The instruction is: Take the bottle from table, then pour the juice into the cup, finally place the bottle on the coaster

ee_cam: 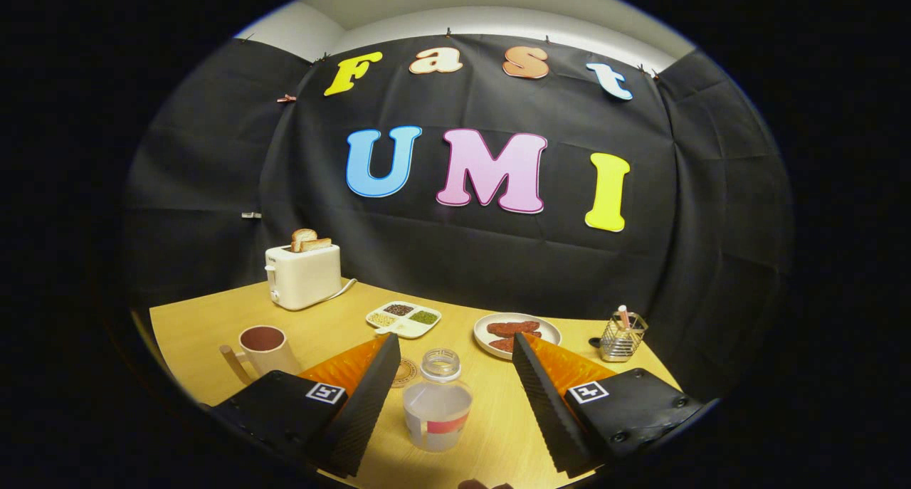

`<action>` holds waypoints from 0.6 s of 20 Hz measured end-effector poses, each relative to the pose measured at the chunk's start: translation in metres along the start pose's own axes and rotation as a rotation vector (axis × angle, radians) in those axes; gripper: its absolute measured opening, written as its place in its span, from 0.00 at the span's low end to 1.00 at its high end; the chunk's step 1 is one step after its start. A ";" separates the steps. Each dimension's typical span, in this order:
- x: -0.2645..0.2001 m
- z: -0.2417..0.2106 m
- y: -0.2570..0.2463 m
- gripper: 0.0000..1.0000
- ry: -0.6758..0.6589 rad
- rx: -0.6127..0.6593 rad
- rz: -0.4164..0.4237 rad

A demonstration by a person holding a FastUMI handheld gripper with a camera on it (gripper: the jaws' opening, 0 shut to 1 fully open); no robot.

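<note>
One clear, round plastic bottle (pixel 437 401) upright between the parted hand-held gripper (pixel 453 354) fingers.

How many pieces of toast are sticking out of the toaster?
2. Both slices of toast stand side by side in the toaster, beyond the cup. The open gripper frames the bottle.

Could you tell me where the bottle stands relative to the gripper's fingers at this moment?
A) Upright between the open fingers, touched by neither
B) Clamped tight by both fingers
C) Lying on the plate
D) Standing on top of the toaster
A: the bottle stands upright on the table between the spread fingers of the gripper, with a gap on each side.
</note>
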State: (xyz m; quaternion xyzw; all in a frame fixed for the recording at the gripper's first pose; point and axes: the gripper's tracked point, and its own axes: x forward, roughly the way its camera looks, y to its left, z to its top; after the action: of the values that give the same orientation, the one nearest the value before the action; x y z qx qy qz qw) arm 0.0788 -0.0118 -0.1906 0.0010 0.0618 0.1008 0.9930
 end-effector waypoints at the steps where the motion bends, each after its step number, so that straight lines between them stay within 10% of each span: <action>1: 0.004 -0.007 -0.001 0.97 0.008 -0.006 -0.004; 12: 0.025 -0.071 0.013 0.98 0.106 0.030 0.003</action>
State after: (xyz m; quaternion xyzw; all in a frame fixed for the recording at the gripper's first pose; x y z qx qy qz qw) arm 0.0919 0.0049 -0.2640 0.0106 0.1161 0.1015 0.9880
